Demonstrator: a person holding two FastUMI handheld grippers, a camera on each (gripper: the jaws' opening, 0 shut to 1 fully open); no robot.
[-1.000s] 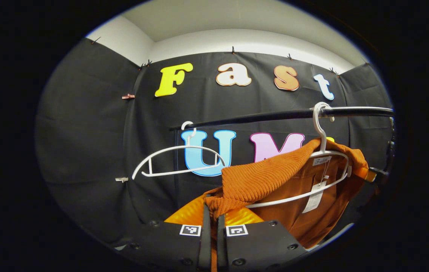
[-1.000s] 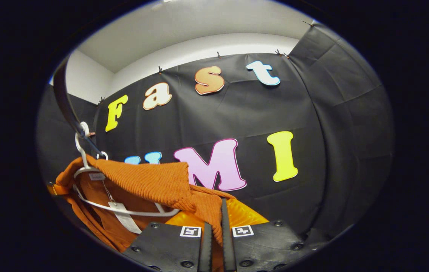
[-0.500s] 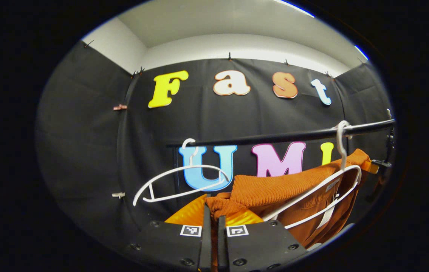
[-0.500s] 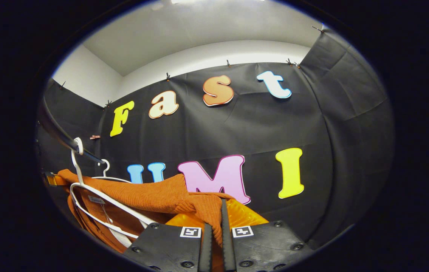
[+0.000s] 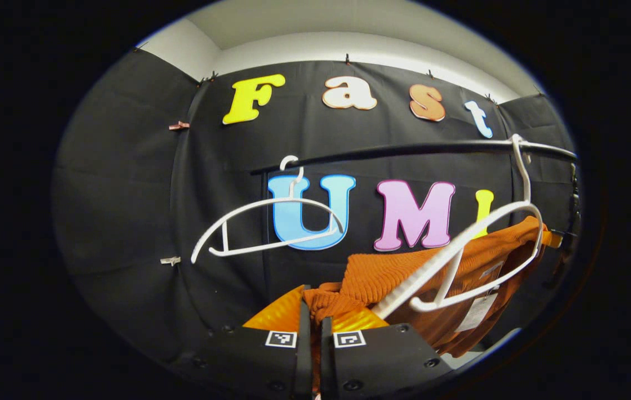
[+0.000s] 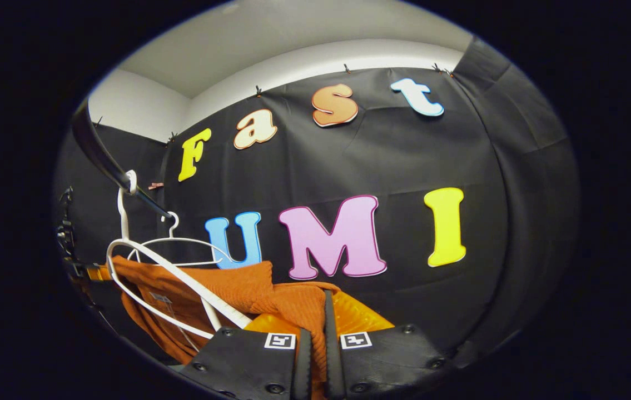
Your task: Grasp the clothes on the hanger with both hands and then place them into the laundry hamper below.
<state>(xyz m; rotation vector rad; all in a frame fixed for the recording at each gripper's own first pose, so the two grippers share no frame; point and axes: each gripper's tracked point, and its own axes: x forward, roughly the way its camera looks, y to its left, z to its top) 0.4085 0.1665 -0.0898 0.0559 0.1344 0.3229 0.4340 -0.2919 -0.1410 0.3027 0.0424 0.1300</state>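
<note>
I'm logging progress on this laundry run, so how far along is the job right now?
Done: both tools grip the orange sweater, the left tool on one end, the right tool on the other. In hand: the sweater sits below the top arm of the white hanger, which hangs tilted on the rail, so it seems to be sliding off. Left: freeing it fully and lowering it into the hamper.

Black rail (image 5: 404, 151), 2 white hangers (image 5: 271, 222) hooked on it

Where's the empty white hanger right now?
In the left gripper view the empty white hanger hangs from the black rail, left of the hanger carrying the orange sweater.
</note>
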